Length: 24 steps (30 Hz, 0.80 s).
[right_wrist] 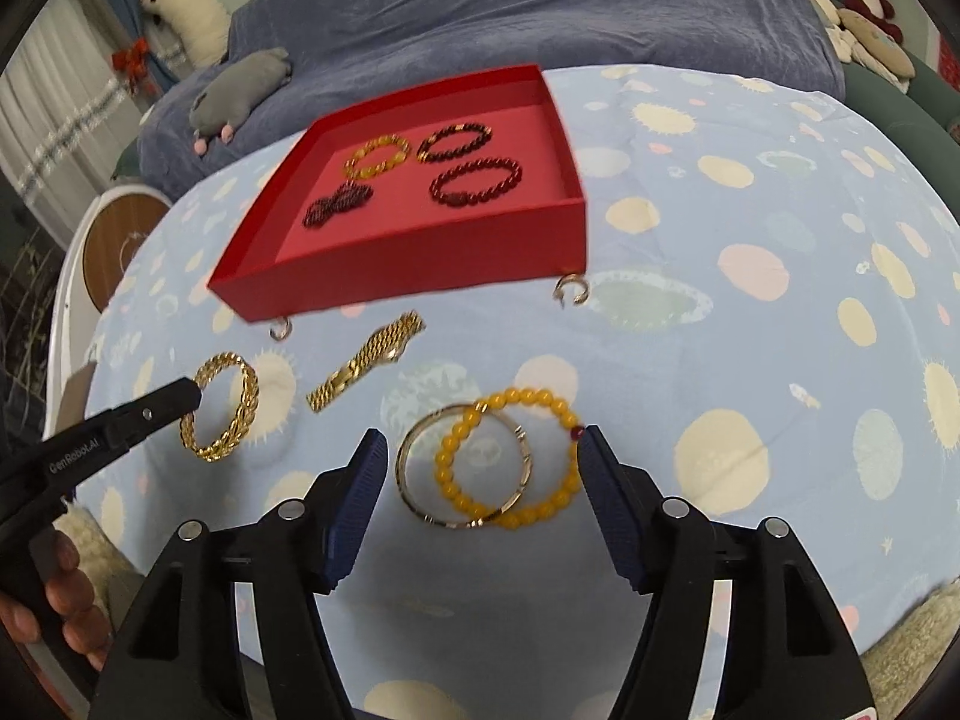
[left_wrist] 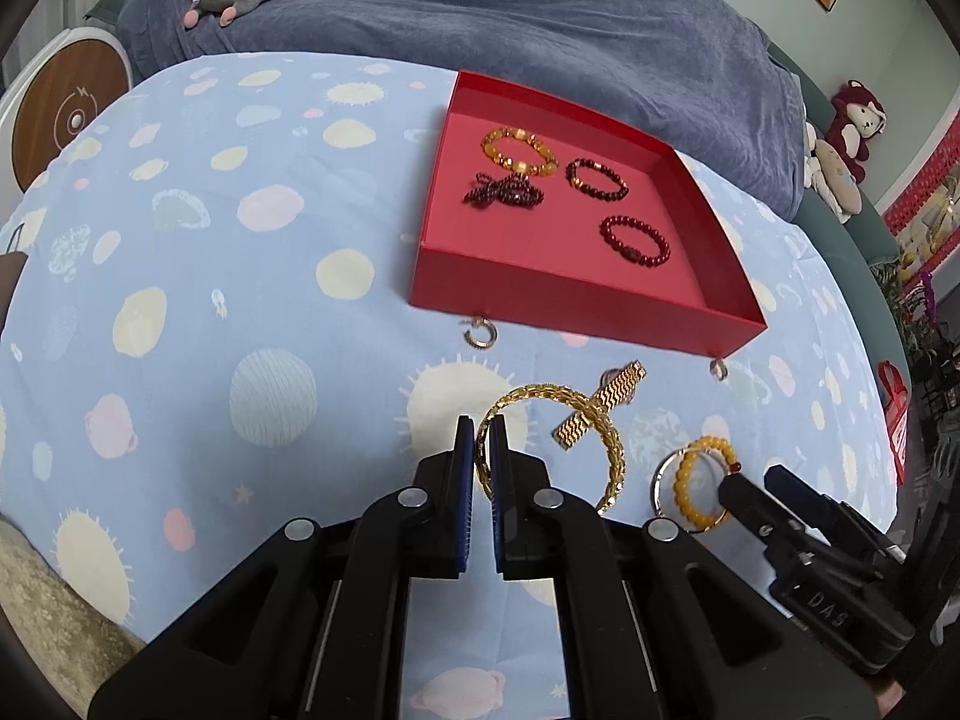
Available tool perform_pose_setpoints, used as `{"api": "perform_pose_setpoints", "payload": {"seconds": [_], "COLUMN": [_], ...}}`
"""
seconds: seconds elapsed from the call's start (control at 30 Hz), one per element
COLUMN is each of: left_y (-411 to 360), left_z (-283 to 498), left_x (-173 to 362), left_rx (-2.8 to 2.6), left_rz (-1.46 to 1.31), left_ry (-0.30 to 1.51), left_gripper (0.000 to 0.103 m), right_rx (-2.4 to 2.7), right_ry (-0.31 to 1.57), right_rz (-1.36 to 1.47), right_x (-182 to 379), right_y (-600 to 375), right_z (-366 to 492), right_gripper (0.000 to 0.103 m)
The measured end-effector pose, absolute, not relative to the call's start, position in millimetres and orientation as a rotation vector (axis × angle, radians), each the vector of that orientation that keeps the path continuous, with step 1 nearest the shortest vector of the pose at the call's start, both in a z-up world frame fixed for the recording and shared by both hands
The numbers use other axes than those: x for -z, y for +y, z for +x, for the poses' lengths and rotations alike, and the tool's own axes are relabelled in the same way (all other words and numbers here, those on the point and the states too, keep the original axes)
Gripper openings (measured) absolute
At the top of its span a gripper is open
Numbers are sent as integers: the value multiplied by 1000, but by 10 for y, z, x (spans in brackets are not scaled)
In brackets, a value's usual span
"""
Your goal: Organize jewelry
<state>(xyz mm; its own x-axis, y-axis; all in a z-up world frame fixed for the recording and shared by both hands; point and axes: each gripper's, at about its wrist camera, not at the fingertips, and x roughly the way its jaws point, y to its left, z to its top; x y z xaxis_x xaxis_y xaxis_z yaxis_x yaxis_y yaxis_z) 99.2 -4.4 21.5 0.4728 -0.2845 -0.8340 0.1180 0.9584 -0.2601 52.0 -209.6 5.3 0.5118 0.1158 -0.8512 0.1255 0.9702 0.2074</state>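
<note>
Left gripper [left_wrist: 481,438] is clamped on the gold braided bangle [left_wrist: 606,450]. Right gripper [right_wrist: 480,450] stands spread around the yellow bead bracelet [right_wrist: 510,462]. Next call, I reckon: carry the bangle to the red tray [left_wrist: 576,300] at one o'clock.

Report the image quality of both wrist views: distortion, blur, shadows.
Left wrist view: strong fisheye bend curves the red cardboard tray, dark vignette in the corners, sharp focus, even soft light. Right wrist view: same barrel distortion, tray edges slightly smeared, soft shadow under the open right claw.
</note>
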Motion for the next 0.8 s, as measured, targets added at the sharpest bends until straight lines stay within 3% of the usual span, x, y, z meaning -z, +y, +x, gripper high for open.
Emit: {"api": "perform_pose_setpoints", "payload": {"seconds": [0.4, 0.53, 0.8], "left_y": [-54, -46, -39], "left_z": [926, 923, 928], "left_x": [-131, -106, -114], "left_rx": [250, 247, 251], "left_rz": [-172, -175, -181], "left_ry": [1074, 1081, 1079], "left_gripper": [5, 5, 5], "right_rx": [2, 10, 19], "right_ry": [1093, 1077, 1045], "right_rz": [127, 62, 143], "right_x": [201, 214, 125], "right_y": [-1772, -1738, -1890], "right_z": [587, 593, 545], "right_gripper": [64, 59, 58]}}
